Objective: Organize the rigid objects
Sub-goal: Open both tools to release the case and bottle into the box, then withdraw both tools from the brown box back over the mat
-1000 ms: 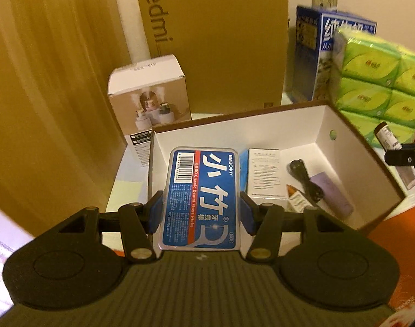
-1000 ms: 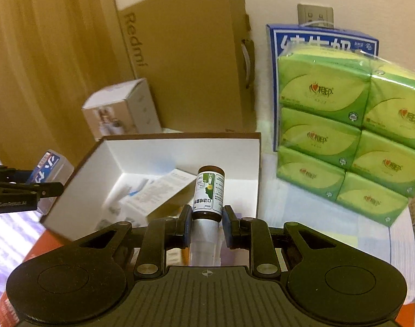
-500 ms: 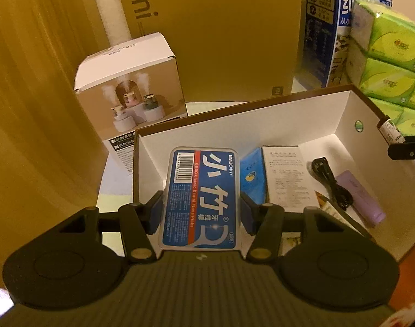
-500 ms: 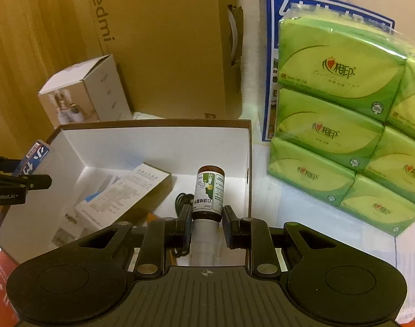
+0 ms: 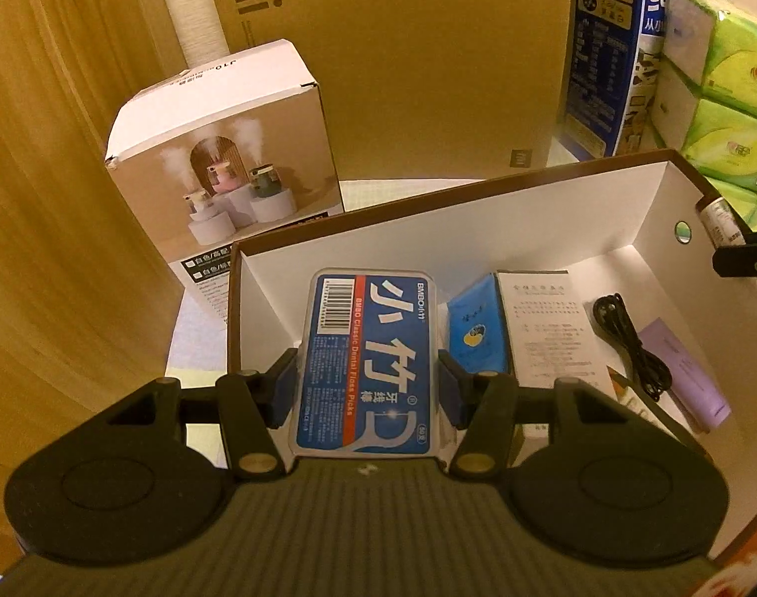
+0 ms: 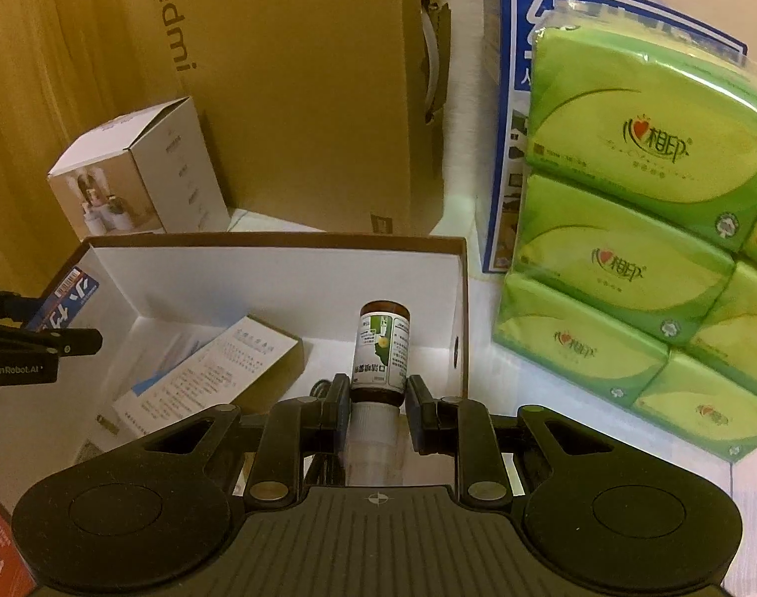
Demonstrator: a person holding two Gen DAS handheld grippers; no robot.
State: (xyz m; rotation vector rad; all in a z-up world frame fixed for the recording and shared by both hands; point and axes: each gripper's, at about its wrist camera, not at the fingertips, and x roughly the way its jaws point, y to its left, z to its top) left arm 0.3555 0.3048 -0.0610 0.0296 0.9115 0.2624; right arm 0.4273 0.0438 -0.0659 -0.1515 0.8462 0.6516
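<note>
In the left wrist view, the left gripper (image 5: 367,383) clamps the blue floss case (image 5: 366,363) above the left end of the white box (image 5: 428,234), near its left wall.

In the right wrist view, the right gripper (image 6: 377,405) pinches the brown bottle (image 6: 382,350) just inside the right wall; free floor lies beside the leaflet (image 6: 214,373).

A pale counter (image 6: 458,209) is seen carrying the items. An open white-lined box with a brown rim (image 5: 458,194) is set on it. Behind the box, a large brown Redmi carton (image 6: 304,89) is stood upright. A small white humidifier box (image 5: 219,159) is placed just beside the open box, at its far left corner. A blue-and-white carton (image 6: 508,114) is stood by the wall, and a wrapped pack of green tissues (image 6: 637,229) is rested in front of it.
</note>
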